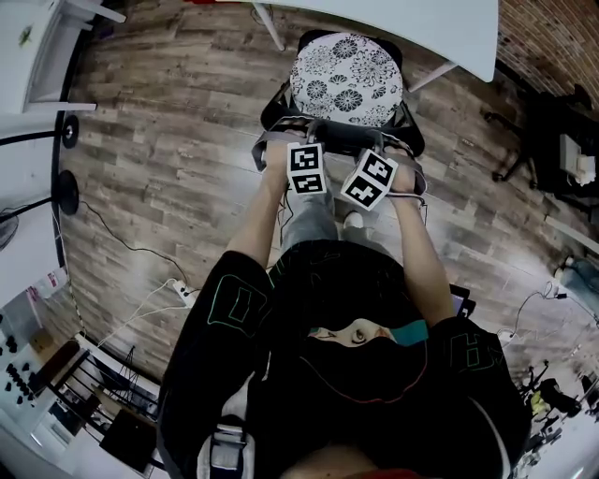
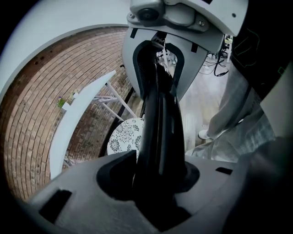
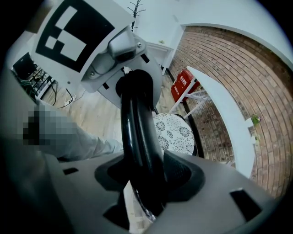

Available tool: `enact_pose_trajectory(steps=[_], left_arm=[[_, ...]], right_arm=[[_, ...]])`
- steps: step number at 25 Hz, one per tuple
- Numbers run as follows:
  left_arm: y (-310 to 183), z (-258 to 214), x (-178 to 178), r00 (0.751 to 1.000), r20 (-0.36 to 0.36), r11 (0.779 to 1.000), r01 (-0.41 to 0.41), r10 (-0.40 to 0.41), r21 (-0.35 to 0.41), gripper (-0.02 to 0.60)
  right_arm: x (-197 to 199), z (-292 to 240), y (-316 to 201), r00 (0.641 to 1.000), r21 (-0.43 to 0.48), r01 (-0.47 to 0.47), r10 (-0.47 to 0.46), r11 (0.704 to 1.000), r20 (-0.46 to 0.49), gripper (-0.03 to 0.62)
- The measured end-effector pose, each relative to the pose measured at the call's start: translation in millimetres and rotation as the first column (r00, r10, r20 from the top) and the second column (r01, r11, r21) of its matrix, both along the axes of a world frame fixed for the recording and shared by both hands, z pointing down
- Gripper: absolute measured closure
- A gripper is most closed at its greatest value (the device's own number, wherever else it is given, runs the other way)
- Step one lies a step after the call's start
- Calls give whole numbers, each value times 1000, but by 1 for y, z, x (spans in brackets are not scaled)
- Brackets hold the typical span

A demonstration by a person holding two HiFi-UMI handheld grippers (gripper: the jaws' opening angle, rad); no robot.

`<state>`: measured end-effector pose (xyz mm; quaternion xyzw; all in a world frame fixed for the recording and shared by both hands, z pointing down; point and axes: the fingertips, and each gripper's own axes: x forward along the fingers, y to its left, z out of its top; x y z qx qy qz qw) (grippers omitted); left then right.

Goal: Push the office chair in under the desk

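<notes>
The left gripper (image 1: 300, 148) pinches the black top rim of the backrest (image 2: 159, 119); its own view shows the jaws clamped on that rim. Ahead of it, the chair (image 1: 346, 79) stands with its flowered seat partly under the near edge of the white desk (image 1: 421, 23), between two slanted desk legs (image 1: 270, 28), so it is not yet fully in. The right gripper (image 1: 386, 148) grips the same rim just beside the left one, its jaws closed around it.

Both grips sit close together near the middle of the rim, so an uneven shove would probably swivel the seat rather than roll the chair straight, and an armrest (image 1: 276, 105) could then strike a leg or the desk edge. The rim is smooth and rounded, so a hard push may also slide the jaws off it.
</notes>
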<state>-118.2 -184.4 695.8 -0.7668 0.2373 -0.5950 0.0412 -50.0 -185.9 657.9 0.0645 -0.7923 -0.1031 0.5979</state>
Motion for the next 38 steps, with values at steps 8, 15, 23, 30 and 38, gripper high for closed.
enact_pose_trajectory(steps=[8, 15, 23, 30, 38], left_arm=[[-41, -1, -38, 998, 0, 998, -60, 60, -3, 417], [-70, -2, -64, 992, 3, 992, -125, 125, -22, 410], [-98, -1, -76, 988, -3, 987, -156, 156, -30, 411], [-122, 1, -70, 987, -12, 986, -163, 162, -41, 405], [-157, 3, -71, 985, -18, 983, -173, 173, -67, 403]], right_arm=[[-38, 0, -34, 997, -47, -77, 75, 996, -27, 390], [-66, -3, -60, 990, -45, -138, 137, 989, -14, 387], [-78, -5, -89, 982, -7, -189, 189, 982, -17, 381], [-73, -5, -114, 974, 14, -224, 225, 974, -22, 378], [-73, -3, -150, 972, -10, -233, 233, 972, -8, 367]])
